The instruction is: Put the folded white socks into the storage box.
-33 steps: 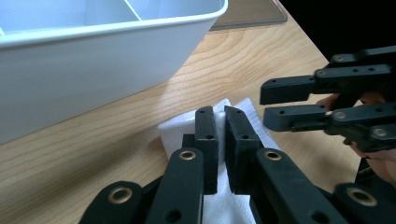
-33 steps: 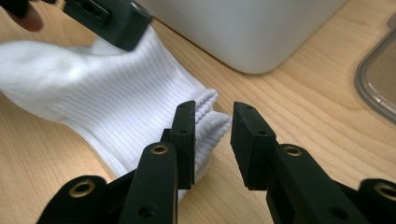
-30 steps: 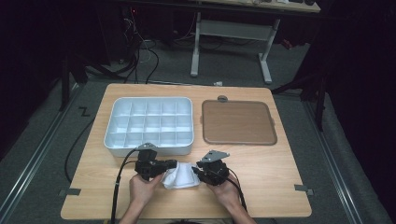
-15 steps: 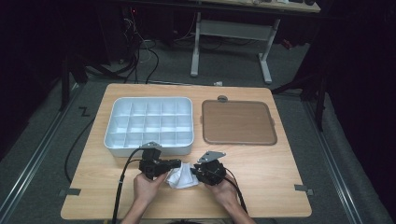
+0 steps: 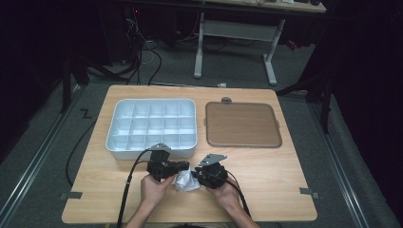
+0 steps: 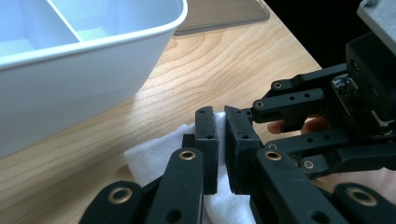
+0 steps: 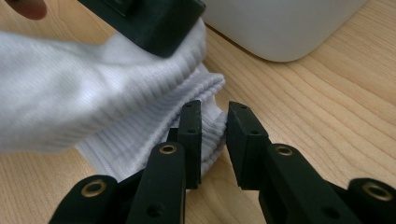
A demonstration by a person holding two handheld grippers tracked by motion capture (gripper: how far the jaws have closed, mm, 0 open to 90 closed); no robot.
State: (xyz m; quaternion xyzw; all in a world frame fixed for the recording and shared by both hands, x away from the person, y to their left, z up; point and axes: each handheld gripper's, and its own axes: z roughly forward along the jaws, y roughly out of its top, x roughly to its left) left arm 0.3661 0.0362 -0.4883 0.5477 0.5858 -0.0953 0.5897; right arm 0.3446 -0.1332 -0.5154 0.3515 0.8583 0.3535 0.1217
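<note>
- The white sock [image 5: 186,181] lies bunched on the table [image 5: 266,185], just on my side of the compartment tray [image 5: 151,127] and well apart from the brown tray [image 5: 241,124] beside it; I hold it from both ends.
- My left gripper [image 6: 221,140] has its jaws pressed together on a fold of the sock, with white fabric showing in the narrow slot between them. That bite looks thin, so I judge a sideways pull could drag the cloth out.
- My right gripper [image 7: 214,137] has just been closing, its jaws now nipping the ribbed cuff edge of the sock, though a gap remains. If it has caught only the outer layer, the sock may unfold unevenly or slip free when I lift.
- Both grippers sit almost touching each other over the sock. Turning either hand could knock one against the other and loosen a grip.
- The compartment tray's near wall stands close behind the sock. Pushing forward could shove the tray, or snag the cloth on its rim.
- If one end lets go, the sock would flop back on the table near the tray and need regrasping.
</note>
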